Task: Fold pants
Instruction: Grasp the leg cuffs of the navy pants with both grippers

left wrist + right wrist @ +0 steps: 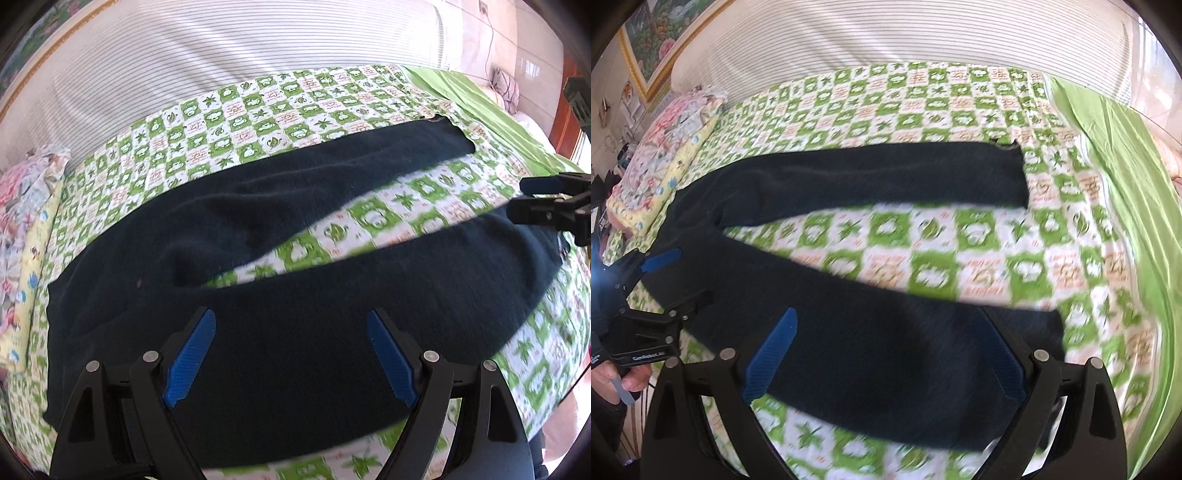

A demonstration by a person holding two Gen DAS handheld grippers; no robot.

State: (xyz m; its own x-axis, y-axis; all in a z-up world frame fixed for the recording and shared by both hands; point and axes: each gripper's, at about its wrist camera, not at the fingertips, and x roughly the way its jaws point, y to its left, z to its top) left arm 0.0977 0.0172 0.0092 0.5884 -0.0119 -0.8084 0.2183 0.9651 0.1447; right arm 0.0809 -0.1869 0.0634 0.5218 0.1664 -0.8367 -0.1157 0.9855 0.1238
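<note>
Left wrist view: dark pants point(295, 295) lie flat on the bed point(258, 107), over a green-and-white checked sheet point(406, 218). Legs splayed in a V: waist toward the floral pillow point(26, 206), cuffs toward the plain green cover point(498, 110). Left tongs point(291, 354) spread wide, empty, hovering over the near leg up by the waist end. Right tongs point(517, 199) visible at the frame's right edge near the near-leg cuff; from this angle the blades look close together, but the right wrist view shows the right tongs point(886, 354) spread wide over that cuff end, nothing gripped.

Step in hand, my read: grab the near leg at both ends and lay it over the far leg.
- Pinch the outer seam edge, both layers, not a mid-panel bunch.
- Left takes the waist corner, right takes the cuff; lift together and keep the fabric taut between them.
- Land cuff on cuff and align the seams before releasing.

Text: the tool body in the right wrist view carries small white lettering, possibly "GenRobot.AI"; blurry, not certain. The sheet has orange characters printed in its squares, unreadable.
</note>
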